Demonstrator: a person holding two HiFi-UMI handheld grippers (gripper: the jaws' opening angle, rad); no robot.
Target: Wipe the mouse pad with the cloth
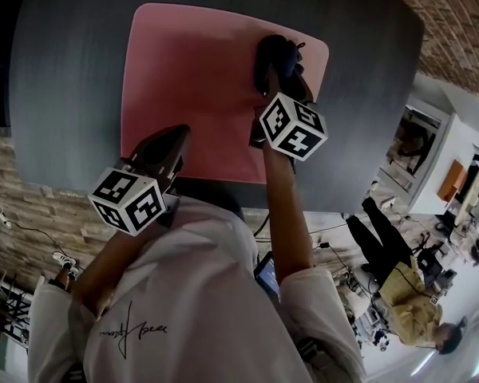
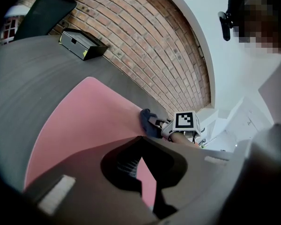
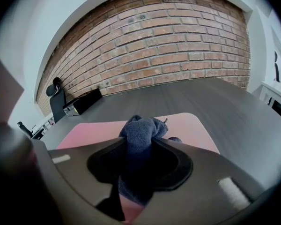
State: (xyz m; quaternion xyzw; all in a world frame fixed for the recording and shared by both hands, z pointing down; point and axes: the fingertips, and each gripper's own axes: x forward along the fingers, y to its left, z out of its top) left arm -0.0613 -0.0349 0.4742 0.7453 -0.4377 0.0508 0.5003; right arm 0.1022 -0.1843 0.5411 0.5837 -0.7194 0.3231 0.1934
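Table [image 1: 64, 94], crosswise mouse pad [image 1: 191, 86], bunched cloth [image 1: 278, 54]

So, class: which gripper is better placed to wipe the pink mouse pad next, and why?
Right, likely: the right gripper is shut on the cloth over the mouse pad; the left gripper is shut, empty, at the pad's near edge.

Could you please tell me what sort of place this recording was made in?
Probably an office or lab workspace: a dark table with a pink mouse pad by a brick wall, an office chair, and cluttered desks behind.
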